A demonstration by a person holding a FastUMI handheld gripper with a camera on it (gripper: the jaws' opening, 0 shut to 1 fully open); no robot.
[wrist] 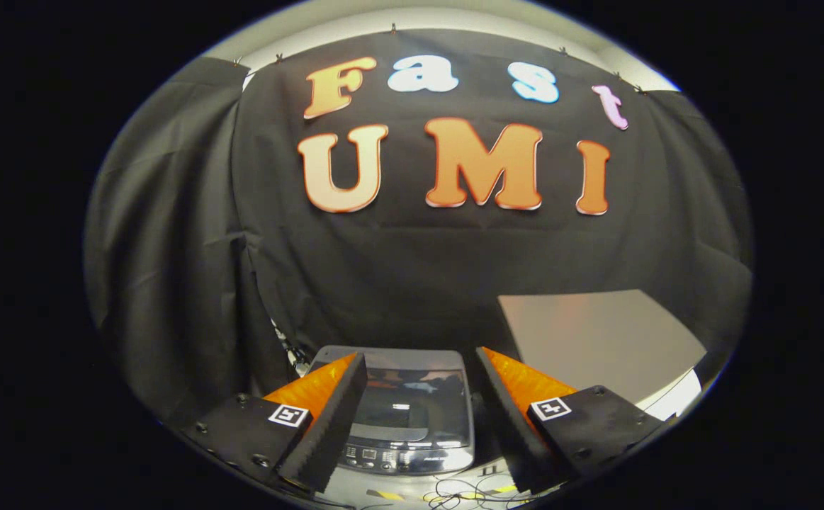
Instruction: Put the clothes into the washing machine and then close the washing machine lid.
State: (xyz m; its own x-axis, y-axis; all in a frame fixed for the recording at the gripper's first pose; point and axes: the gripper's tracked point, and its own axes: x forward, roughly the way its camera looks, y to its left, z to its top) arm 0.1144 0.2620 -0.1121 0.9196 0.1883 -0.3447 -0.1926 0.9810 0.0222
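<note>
— Two fingers of the gripper (419,372) stand wide apart with nothing held between them. What lies under them?

— A pale floor (412,489) with thin loose cables (465,490) on it, closest in.

— And the washing machine?

— The washing machine (404,414) sits just ahead, framed between the fingers, its glossy lid (412,389) down. I cannot tell what is inside.

— Beyond that?

— A grey board (596,340) stands to the right, and black cloth (412,269) hangs across the back of the booth.

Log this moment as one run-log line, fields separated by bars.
gripper: open, holding nothing | washing machine: seen between the fingers, below | lid: down | grey board: beyond right finger
</note>
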